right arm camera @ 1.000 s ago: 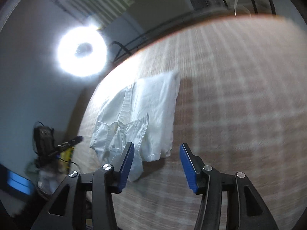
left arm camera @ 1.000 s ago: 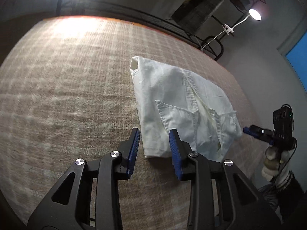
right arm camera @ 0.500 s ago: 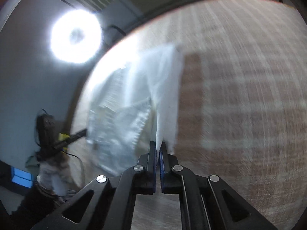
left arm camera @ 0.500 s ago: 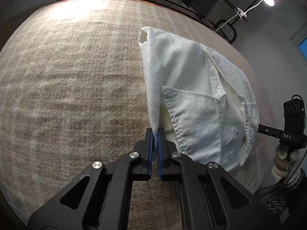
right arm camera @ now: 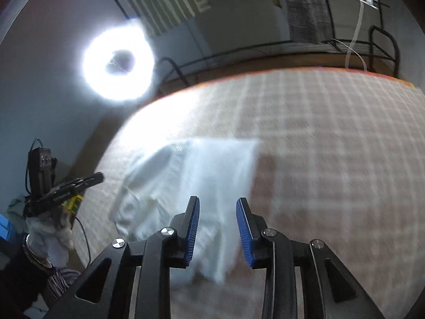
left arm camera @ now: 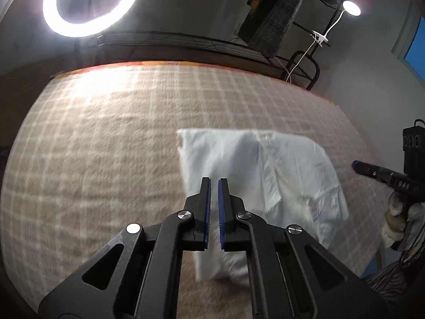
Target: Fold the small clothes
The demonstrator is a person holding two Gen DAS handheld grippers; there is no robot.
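Observation:
A small white garment (left arm camera: 263, 183) lies folded on the beige checked cloth (left arm camera: 93, 146); it also shows in the right wrist view (right arm camera: 202, 180), blurred by motion. My left gripper (left arm camera: 214, 183) is above the garment's left part, its blue-padded jaws a narrow gap apart with nothing between them. My right gripper (right arm camera: 217, 204) is open and empty above the garment's near right edge. Each gripper shows in the other's view: the right gripper (left arm camera: 357, 164) at the far right, the left gripper (right arm camera: 98, 177) at the left.
A ring light (left arm camera: 90, 2) stands behind the table's far edge (left arm camera: 186, 63), also seen in the right wrist view (right arm camera: 118, 61). A small lamp (left arm camera: 351, 7) and a dark metal rack (left arm camera: 305, 61) are at the back right. The checked cloth (right arm camera: 332, 146) stretches to the right.
Both grippers were shut on the garment's near edge half a second ago. They have let go, the garment now lies folded over, and both grippers have drawn back and tilted up.

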